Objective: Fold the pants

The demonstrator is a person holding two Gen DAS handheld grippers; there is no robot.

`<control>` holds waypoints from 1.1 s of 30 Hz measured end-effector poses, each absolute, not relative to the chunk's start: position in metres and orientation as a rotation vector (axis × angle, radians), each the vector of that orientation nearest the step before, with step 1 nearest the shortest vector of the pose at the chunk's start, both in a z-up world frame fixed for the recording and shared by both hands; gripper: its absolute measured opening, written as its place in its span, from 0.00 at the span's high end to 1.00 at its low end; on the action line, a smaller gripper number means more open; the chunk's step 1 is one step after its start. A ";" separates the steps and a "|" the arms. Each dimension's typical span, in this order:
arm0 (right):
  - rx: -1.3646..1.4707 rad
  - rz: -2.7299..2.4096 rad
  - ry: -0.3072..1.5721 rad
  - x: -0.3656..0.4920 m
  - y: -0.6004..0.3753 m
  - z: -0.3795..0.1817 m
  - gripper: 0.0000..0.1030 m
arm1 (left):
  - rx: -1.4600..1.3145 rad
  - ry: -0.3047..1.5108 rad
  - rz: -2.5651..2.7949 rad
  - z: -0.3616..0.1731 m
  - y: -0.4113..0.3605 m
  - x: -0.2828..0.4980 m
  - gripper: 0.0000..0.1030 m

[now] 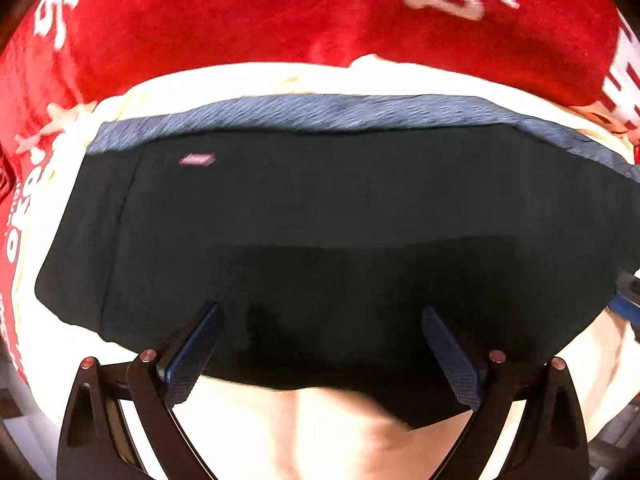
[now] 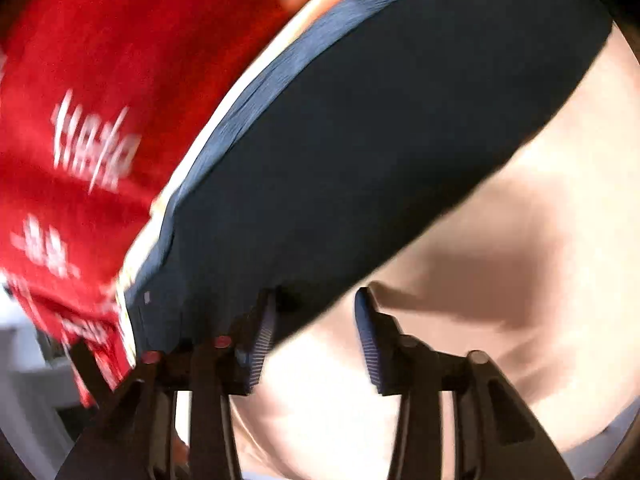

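The dark navy pants [image 1: 320, 216] lie folded flat on a cream sheet [image 1: 328, 432], with a lighter blue-grey waistband [image 1: 320, 110] along the far edge and a small pink tag [image 1: 197, 159] near the left. My left gripper [image 1: 320, 312] is open, its two fingers spread wide over the near edge of the pants, holding nothing. In the right wrist view the pants [image 2: 380, 140] run diagonally; my right gripper [image 2: 318, 296] is open at their near edge, its left finger [image 2: 264, 332] against the cloth, the right finger over the sheet [image 2: 500, 240]. The view is blurred.
A red blanket with white lettering [image 1: 240, 20] lies beyond the waistband and shows at the left of the right wrist view [image 2: 80, 140]. The cream sheet surrounds the pants. A pale floor or furniture edge [image 2: 24, 360] shows at far left.
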State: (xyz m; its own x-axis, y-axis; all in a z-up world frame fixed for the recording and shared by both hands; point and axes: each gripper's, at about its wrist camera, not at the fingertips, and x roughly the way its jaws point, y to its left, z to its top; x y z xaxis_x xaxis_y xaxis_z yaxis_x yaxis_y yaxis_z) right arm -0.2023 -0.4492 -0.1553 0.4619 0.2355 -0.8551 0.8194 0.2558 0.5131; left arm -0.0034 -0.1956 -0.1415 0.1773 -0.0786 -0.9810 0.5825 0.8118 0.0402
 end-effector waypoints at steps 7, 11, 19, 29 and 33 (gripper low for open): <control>1.219 -0.626 1.136 -0.218 -0.451 -0.155 0.87 | 0.536 1.294 -0.489 -0.154 -0.204 -0.023 0.00; 1.052 -0.598 1.192 -0.211 -0.452 -0.128 0.79 | 0.545 1.303 -0.514 -0.133 -0.215 -0.012 0.01; 0.777 -0.351 1.163 -0.072 -0.457 -0.114 0.62 | 0.436 1.210 -0.486 -0.120 -0.285 0.044 0.01; 0.681 -0.387 1.160 -0.040 -0.487 -0.159 0.85 | 0.410 1.234 -0.344 -0.154 -0.280 0.120 0.00; 0.730 -0.531 1.179 -0.062 -0.523 -0.155 0.81 | 0.446 1.207 -0.298 -0.136 -0.256 0.139 0.01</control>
State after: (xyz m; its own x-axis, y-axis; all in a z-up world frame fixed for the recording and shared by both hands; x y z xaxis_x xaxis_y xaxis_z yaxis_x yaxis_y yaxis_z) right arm -0.0617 -0.5226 -0.1549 0.3065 0.0012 -0.9519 0.7131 0.6621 0.2305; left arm 0.1393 -0.2563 -0.1359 0.3333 0.0133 -0.9427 0.4510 0.8758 0.1718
